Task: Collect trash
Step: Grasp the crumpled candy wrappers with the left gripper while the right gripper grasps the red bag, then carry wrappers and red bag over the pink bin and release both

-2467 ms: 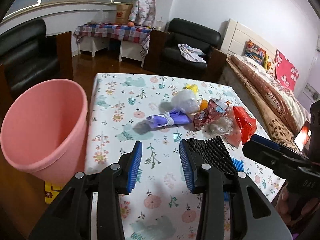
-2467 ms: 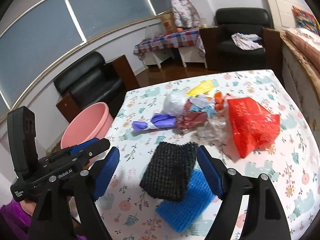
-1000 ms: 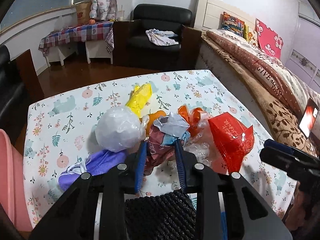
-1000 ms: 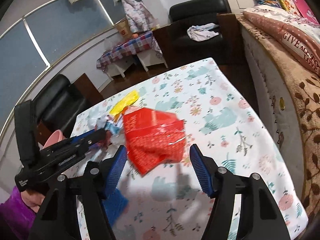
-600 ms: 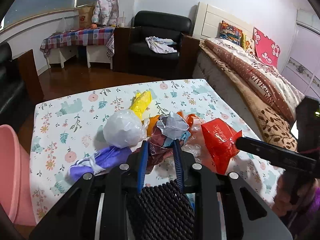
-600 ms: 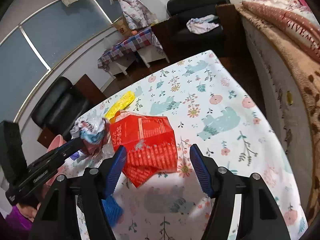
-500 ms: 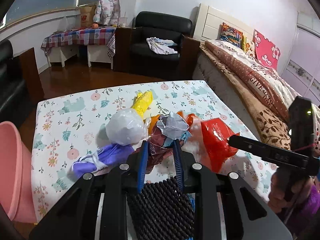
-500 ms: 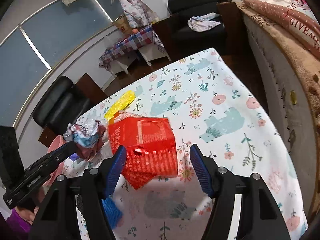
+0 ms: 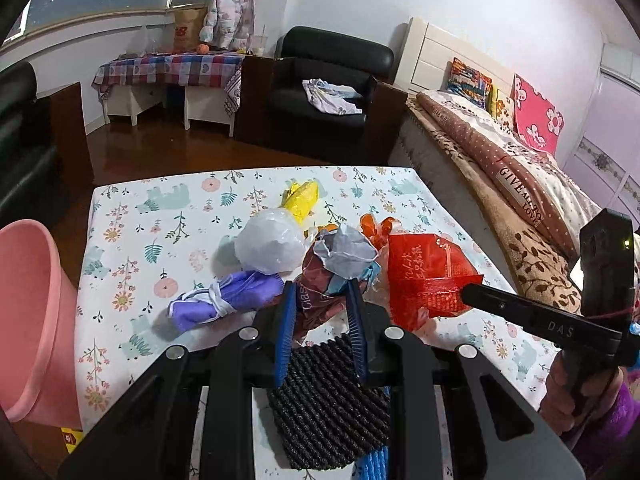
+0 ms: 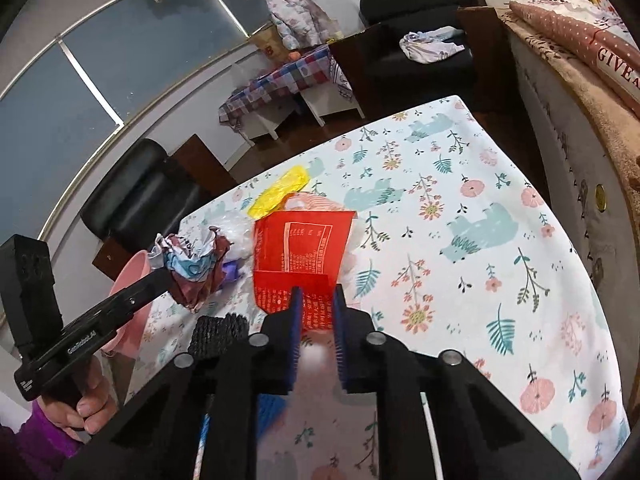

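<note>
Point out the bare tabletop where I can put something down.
Bare floral tablecloth lies right of the red plastic bag, toward the bed-side edge. Another bare strip runs between the pink bin and the purple bundle. The middle, around the white bag, is crowded.

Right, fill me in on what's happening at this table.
A person is clearing trash off the floral table with a handheld tool in each hand. The left tool is shut on a crumpled maroon wrapper, and the right tool is shut on a red plastic bag. A white bag, a purple bundle and a yellow wrapper lie on the table. Nothing has gone into the pink bin at the table's left edge yet, as far as can be seen.
</note>
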Available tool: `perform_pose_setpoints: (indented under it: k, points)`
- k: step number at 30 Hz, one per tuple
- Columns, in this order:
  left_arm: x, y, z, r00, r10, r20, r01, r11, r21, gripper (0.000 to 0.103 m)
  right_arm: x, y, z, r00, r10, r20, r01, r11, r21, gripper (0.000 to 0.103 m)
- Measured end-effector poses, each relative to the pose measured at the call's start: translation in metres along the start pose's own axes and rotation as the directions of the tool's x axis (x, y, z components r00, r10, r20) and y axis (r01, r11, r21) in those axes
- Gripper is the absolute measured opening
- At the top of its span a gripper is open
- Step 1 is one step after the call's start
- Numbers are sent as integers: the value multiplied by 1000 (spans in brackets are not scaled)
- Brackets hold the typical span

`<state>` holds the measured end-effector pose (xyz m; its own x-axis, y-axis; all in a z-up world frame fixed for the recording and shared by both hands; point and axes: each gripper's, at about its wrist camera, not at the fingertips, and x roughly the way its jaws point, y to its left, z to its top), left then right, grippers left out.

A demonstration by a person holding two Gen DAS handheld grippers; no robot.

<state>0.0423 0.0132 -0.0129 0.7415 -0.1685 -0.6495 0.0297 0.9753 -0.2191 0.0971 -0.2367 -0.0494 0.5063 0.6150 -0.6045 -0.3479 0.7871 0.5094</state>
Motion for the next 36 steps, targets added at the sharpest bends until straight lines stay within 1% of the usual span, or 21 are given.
perform_pose_setpoints:
  k: [4,7,15,21,25,30,36]
  points:
    - [-10,1,-1,1000,-7,18,7,1000,-1,25,-10,8,-3,1000,22,15,-22,1000,-19,4]
    - [-18,3,-2,999,-12,36,12,1000,-7,25,-20,18,-5,999,33,33,-31,999,-40,1]
    - [-41,13,-3,997,-15,79,17,999,-30,25,-40,51,-3,995,56,80,-47,993,-113,1]
    - [-58,25,-6,994,-5,111,11,998,-55,25,-47,73,1,993,72,94,-57,986,-156,1]
    - [-72,38,-9,990,16,137,-5,996,-84,25,-45,91,4,992,91,91,-72,980,-187,1]
    - [-90,58,-14,985,62,163,-41,991,-127,25,-31,125,7,989,137,59,-118,962,-247,1]
    - [-115,96,-24,970,152,188,-112,972,-209,25,-2,175,8,981,195,1,-185,929,-322,1]
